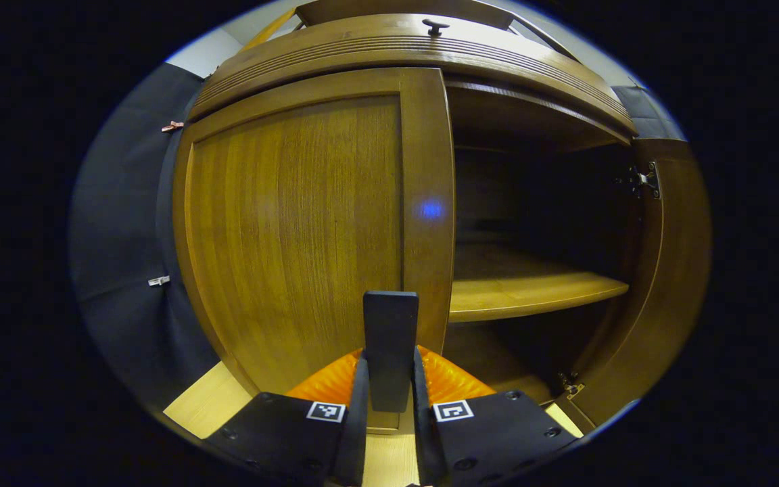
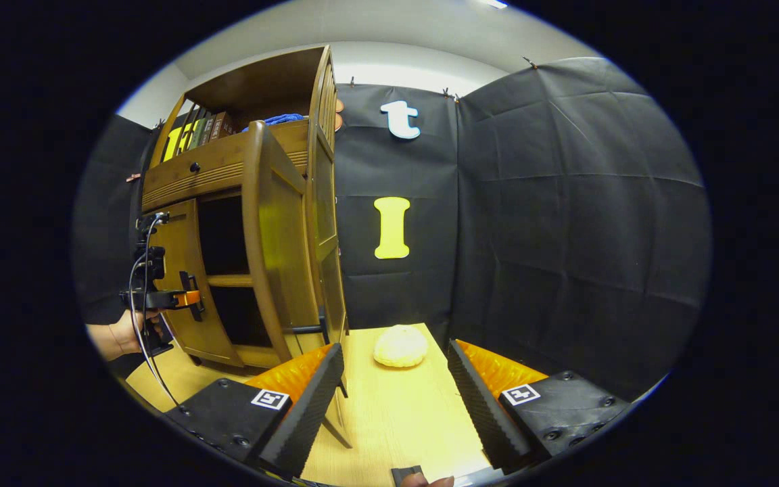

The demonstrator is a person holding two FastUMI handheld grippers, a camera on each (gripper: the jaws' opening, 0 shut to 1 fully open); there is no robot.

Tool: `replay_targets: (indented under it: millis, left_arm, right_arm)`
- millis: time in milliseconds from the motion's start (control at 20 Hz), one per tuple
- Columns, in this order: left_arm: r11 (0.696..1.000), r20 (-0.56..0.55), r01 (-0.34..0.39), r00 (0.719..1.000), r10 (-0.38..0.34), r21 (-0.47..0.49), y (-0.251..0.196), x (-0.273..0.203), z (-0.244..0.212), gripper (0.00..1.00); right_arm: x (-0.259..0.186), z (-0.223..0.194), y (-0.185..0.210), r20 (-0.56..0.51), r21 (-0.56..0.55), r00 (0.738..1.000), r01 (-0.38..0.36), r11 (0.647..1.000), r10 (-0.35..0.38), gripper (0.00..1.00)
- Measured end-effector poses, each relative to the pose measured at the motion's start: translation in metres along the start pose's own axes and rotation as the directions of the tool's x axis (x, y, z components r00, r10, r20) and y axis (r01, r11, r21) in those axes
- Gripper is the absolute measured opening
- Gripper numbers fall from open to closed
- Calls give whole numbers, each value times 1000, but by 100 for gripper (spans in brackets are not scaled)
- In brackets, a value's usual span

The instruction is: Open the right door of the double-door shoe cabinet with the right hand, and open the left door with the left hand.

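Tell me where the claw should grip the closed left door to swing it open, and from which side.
Grip the handle, a flat upright bar near the left door's inner edge, coming straight from the front, one finger on each side face. The left claw sits that way now.

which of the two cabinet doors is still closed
The left door, its handle clamped in the left gripper; the right door is swung wide open.

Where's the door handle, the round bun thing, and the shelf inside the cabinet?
Door handle point(image 1: 390, 348): left gripper view, middle of the upright bar.
Bun point(image 2: 400, 345): right gripper view, top of its dome.
Shelf point(image 1: 531, 292): left gripper view, front edge of the board.
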State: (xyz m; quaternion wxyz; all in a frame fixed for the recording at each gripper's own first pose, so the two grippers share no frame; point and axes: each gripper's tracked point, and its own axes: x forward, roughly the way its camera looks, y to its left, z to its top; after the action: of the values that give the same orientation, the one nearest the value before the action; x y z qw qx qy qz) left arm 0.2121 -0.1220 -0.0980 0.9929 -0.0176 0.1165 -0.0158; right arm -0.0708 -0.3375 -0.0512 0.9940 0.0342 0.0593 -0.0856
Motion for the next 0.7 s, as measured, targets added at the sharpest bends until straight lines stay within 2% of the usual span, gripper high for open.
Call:
replay_targets:
  millis: [250,700]
  left_arm:
    - [1000,5,17,1000,-17,7,5,-22,-2,32]
    - [999,10,36,999,-36,17,38,-92,-20,31]
  right_arm:
    - [-25,3,19,11,-11,1000,-8,1000,8,98]
    - [-40,9,76,17,-61,996,-84,995,85,100]
